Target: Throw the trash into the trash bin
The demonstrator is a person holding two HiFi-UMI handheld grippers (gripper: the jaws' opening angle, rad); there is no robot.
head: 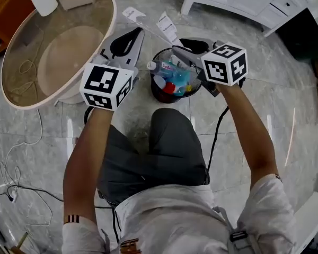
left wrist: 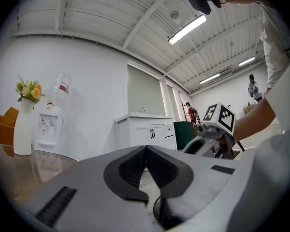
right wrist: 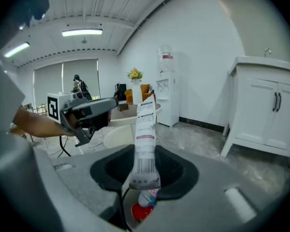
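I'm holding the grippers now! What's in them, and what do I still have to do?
Left gripper: shut and empty, held beside the bin.
Right gripper: shut on a white barcode wrapper, above the trash bin. A red cap in the bin shows under its jaws.
Done: bottles and other trash already lie in the bin.
Left: open the right gripper so the wrapper drops in, perhaps after easing a little lower.
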